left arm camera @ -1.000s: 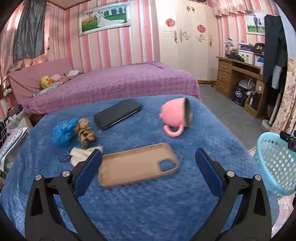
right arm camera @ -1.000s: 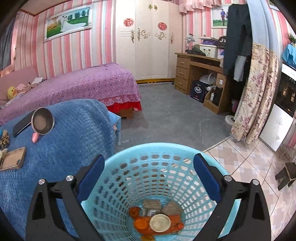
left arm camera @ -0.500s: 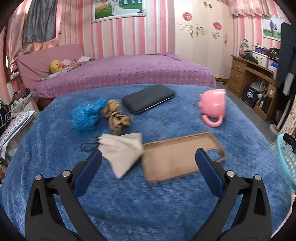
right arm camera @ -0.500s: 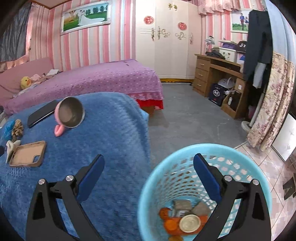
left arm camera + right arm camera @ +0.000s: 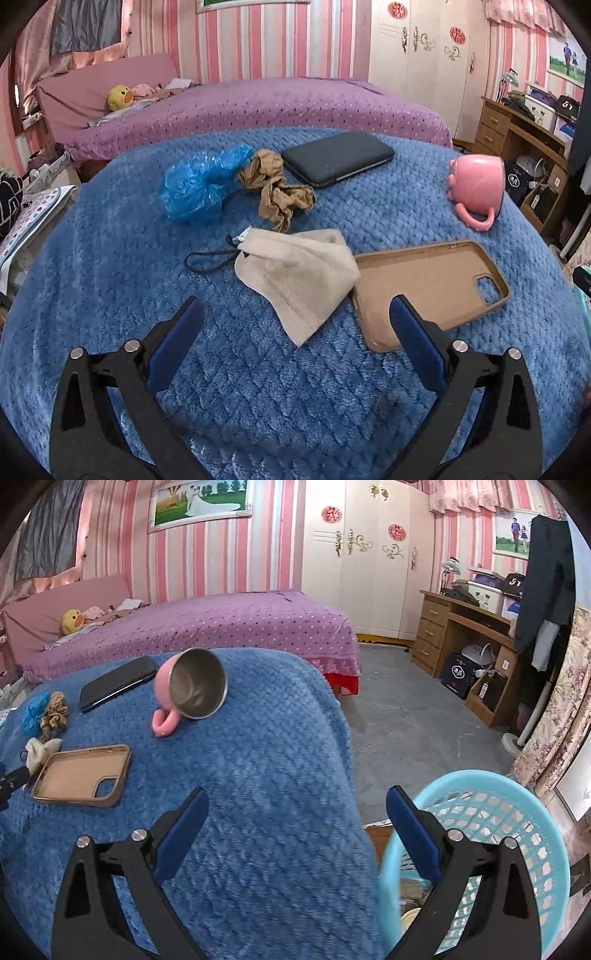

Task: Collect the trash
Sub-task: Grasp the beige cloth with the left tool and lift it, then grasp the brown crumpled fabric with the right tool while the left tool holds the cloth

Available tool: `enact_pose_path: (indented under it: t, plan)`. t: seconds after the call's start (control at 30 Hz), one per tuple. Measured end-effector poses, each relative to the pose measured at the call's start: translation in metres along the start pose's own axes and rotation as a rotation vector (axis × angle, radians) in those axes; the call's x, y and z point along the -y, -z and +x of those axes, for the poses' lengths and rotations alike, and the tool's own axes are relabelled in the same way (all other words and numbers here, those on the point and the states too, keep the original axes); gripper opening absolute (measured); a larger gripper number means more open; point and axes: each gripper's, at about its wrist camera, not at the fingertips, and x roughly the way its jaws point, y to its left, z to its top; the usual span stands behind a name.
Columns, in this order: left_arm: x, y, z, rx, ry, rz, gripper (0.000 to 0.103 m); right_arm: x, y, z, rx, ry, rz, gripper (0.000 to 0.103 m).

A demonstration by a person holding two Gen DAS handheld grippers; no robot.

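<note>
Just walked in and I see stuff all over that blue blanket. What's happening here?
A person with two handheld grippers is clearing trash. The left gripper hangs open and empty just short of a beige face mask, likely the next pick. A blue bag and brown wrapper lie beyond it, near a phone, phone case and tipped pink mug. The right gripper is open and empty beside the basket, which already holds some trash.

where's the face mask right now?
In the left wrist view the face mask lies on the blue blanket just ahead of the open left tool, its edge touching the phone case, near the crumpled brown paper.
</note>
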Motion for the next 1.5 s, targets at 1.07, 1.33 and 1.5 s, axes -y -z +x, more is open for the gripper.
enact_pose_path:
  t: [1.07,1.33,1.5]
  plan:
    - [-0.035,-0.008,0.023,-0.071,0.144,-0.067,0.014,-0.028,-0.004,0.002,-0.013,0.012,-0.103,0.095]
    - [-0.079,-0.017,-0.031,0.057,0.108,-0.103,0.008,-0.042,-0.005,-0.016,0.028,-0.025,-0.091,0.095]
    - [-0.118,-0.024,-0.034,0.103,0.033,-0.169,0.008,-0.077,-0.013,-0.029,0.059,-0.091,-0.126,0.095]
